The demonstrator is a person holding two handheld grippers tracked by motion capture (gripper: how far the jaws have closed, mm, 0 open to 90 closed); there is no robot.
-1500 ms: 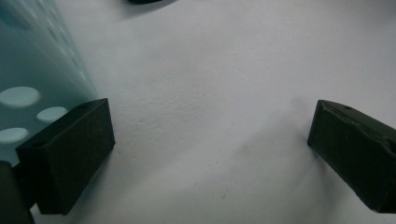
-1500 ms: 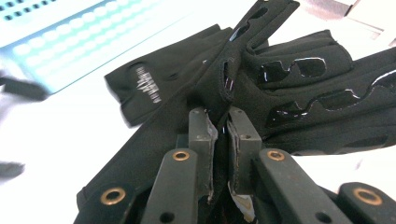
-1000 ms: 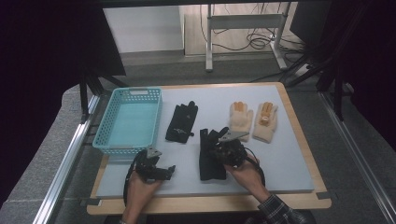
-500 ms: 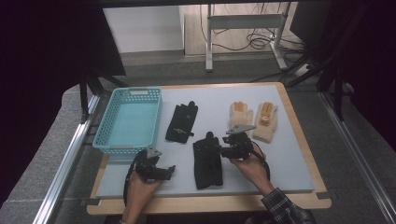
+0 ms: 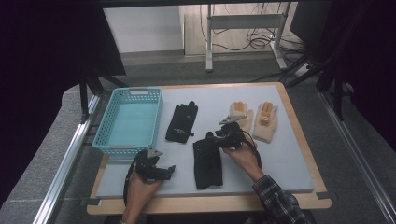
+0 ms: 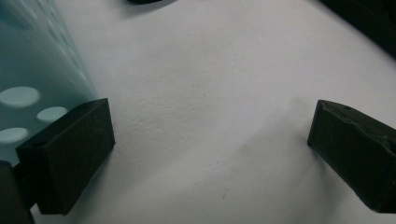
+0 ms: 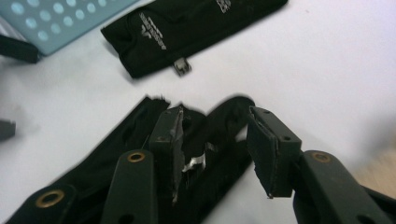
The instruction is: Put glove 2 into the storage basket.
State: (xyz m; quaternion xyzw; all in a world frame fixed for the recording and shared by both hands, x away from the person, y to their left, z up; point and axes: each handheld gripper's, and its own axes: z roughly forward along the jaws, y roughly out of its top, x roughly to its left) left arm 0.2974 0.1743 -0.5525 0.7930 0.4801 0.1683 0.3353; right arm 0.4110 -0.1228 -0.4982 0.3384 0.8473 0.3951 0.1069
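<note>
The turquoise basket (image 5: 130, 119) at the left of the table (image 5: 289, 154) serves as the landmark, and it holds nothing yet, so the sorting of gloves into it looks barely begun. Just to the right of the basket lies one black glove (image 5: 182, 122), flat and untouched; farther right and nearer the person lies the second black glove (image 5: 208, 161), and well to the right of the basket sit two tan gloves (image 5: 254, 120) side by side. The right gripper (image 5: 223, 138) is at the fingertip end of the second black glove; in the right gripper view its jaws stand partly apart over the glove's fingers (image 7: 205, 140), having just been closing, and do not yet pinch the fabric. The left gripper (image 5: 161, 171) rests just in front of the basket's near corner, jaws spread wide with bare table between them. All four gloves appear left to move.
</note>
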